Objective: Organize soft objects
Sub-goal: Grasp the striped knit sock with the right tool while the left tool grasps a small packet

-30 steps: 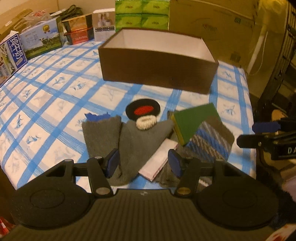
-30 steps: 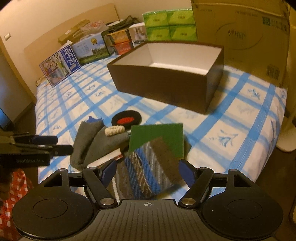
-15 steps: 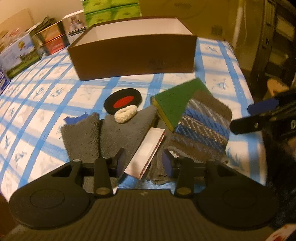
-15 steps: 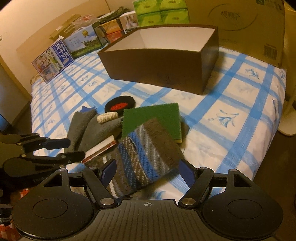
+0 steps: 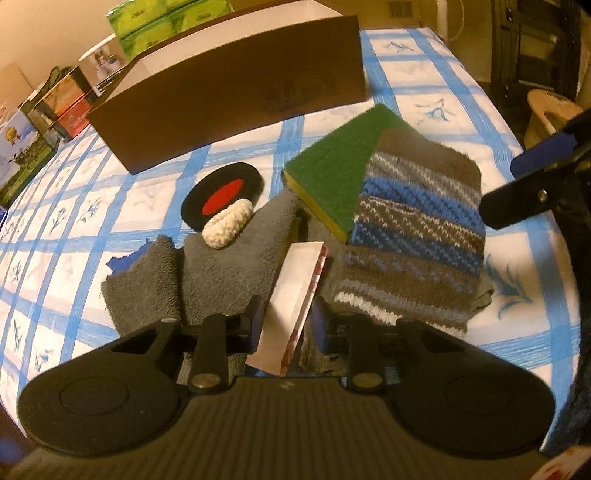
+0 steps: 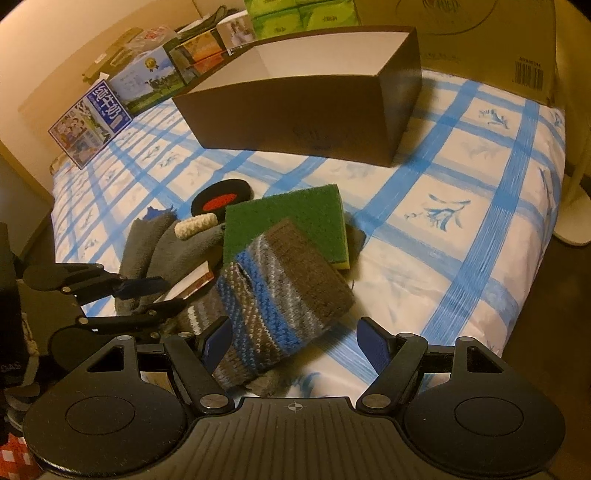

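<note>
A pile of soft things lies on the blue-checked bedsheet (image 5: 424, 81): a grey towel (image 5: 221, 280), a cream knitted ring (image 5: 229, 221), a black round pad with a red centre (image 5: 221, 194), a green-and-yellow sponge (image 5: 332, 173) and a striped knitted cloth (image 5: 417, 236). A flat white packet with a red edge (image 5: 295, 295) rests on the towel. My left gripper (image 5: 286, 323) straddles it; its jaws are closing and the pads sit just off the packet's sides. My right gripper (image 6: 295, 339) stands open over the near end of the knitted cloth (image 6: 280, 295).
An open brown box (image 6: 295, 110) with a white inside stands behind the pile. Cartons (image 6: 92, 118) and green tissue packs (image 6: 303, 14) line the far side of the bed. A large cardboard box (image 6: 480, 33) is at the back right. The bed's right edge drops to the floor.
My left gripper sank toward the pile and rolled, and its jaws narrowed around the white packet. The right gripper lowered a little over the knitted cloth, still as wide.
</note>
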{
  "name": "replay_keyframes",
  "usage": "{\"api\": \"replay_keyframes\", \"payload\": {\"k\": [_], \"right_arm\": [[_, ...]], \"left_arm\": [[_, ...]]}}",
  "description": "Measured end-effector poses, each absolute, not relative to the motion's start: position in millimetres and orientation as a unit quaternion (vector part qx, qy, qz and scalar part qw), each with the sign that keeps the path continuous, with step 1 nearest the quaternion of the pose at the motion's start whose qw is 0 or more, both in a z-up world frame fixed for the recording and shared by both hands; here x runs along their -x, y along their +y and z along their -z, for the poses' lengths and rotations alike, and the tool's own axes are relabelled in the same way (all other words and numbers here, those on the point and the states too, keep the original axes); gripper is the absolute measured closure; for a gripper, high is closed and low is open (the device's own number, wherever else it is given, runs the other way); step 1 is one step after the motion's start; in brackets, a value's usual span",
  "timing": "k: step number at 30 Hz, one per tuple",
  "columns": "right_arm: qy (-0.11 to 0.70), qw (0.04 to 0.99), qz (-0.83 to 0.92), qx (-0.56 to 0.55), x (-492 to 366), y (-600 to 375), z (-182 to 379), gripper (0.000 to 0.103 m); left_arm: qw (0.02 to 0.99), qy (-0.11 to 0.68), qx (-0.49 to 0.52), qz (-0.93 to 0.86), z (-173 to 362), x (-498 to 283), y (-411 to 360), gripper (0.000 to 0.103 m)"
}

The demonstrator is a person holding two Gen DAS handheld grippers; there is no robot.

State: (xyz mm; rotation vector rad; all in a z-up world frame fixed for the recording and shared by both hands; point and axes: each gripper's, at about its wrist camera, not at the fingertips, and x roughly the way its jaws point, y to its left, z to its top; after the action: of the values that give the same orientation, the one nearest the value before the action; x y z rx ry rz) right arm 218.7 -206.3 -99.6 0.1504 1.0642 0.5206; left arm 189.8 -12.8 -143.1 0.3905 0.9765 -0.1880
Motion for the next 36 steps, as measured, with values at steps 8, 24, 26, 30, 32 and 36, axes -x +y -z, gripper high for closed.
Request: {"api": "replay_keyframes", "payload": {"k": [8,24,26,30,32,36], "right_arm": [[0.508,0.823,-0.24,-0.079,-222.5,-206.2,104.7,0.029],[0.505,0.828,-0.222,-0.1,-230.2,-200.1,124.1,0.029],[0.507,0.828,-0.209,-0.114,-234.8,-202.1,129.9,0.029],[0.508,0.824,-0.206,-0.146,-240.9,-203.7,140.6,0.029],[0.489,0.832,-0.222,-0.14,-236.5,-201.8,138.0,0.05],[0.456,0.853,-0.246,-0.065,-221.7,-193.2,123.0,0.083]], "left_arm": [[0.859,0.465,-0.194,0.091,149.4,-196.1,-14.4,0.079],[0.896,0.437,-0.026,0.073,100.2,-175.8,29.9,0.101],[0.896,0.439,-0.019,0.065,99.8,-173.1,33.8,0.101],[0.894,0.445,-0.008,0.056,100.2,-169.8,39.0,0.101],[0.894,0.445,-0.006,0.053,100.0,-168.2,39.9,0.101],[0.895,0.443,-0.001,0.051,98.6,-165.7,40.7,0.101]]}}
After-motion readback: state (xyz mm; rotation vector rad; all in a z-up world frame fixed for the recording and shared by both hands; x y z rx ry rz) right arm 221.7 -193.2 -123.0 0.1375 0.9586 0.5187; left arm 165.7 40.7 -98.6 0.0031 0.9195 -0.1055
